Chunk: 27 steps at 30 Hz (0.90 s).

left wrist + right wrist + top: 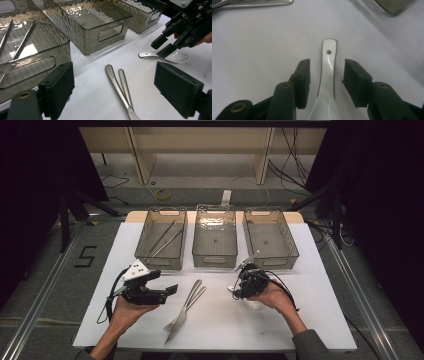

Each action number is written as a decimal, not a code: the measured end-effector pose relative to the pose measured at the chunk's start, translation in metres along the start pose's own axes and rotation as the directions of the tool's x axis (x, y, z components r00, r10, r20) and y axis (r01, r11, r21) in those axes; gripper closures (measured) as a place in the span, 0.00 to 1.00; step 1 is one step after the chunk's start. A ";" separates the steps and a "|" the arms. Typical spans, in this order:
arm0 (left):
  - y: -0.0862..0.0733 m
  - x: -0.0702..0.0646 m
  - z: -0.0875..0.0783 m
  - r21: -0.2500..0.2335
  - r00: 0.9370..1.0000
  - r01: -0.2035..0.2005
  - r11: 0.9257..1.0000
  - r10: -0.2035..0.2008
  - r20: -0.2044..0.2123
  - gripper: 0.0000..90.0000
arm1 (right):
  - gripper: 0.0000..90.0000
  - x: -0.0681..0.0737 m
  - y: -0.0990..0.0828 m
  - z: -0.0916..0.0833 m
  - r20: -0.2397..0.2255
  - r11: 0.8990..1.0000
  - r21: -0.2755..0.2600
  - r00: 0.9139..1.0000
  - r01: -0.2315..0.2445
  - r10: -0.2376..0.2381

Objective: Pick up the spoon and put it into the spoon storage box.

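From above, your right gripper hovers over the white spoon on the table, the left gripper view shows those jaws apart, and the right gripper view shows the handle between spread jaws: glossy, slippery, likely brittle, so clamp mid-handle.

Three bins in a row — left one holds, seemingly, tongs.

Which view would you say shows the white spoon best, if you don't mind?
The right gripper view: the spoon's handle lies sharp and close between the open jaws. The left gripper view shows the whole spoon, small, under the right gripper. The high view shows a bit of its bowl.
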<state>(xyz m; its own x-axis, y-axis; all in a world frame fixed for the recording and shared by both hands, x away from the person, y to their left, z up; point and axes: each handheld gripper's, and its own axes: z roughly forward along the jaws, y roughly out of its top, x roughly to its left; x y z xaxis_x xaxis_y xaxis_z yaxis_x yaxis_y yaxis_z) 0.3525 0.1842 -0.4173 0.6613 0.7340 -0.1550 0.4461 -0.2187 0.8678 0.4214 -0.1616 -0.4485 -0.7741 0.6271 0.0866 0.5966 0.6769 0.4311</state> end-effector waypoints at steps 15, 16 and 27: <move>-0.002 -0.006 -0.002 0.008 1.000 -0.031 0.999 0.031 0.004 0.18 | 0.76 0.005 -0.001 0.006 0.041 0.999 0.050 0.999 0.015 -0.017; -0.002 -0.006 -0.002 0.008 1.000 -0.031 0.999 0.031 0.004 0.18 | 0.76 0.005 -0.001 0.007 0.046 0.998 0.058 0.999 0.015 -0.018; -0.002 -0.007 -0.002 0.005 0.999 -0.033 0.999 0.033 0.005 0.18 | 0.82 0.009 0.001 0.015 0.068 0.994 0.101 0.997 0.040 -0.047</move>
<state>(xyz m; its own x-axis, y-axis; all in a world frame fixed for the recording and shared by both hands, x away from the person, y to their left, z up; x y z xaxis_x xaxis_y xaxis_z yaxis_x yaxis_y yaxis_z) 0.3459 0.1810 -0.4166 0.6790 0.7228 -0.1287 0.4272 -0.2464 0.8699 0.4179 -0.1498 -0.4606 -0.7853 0.6192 0.0045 0.5833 0.7373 0.3409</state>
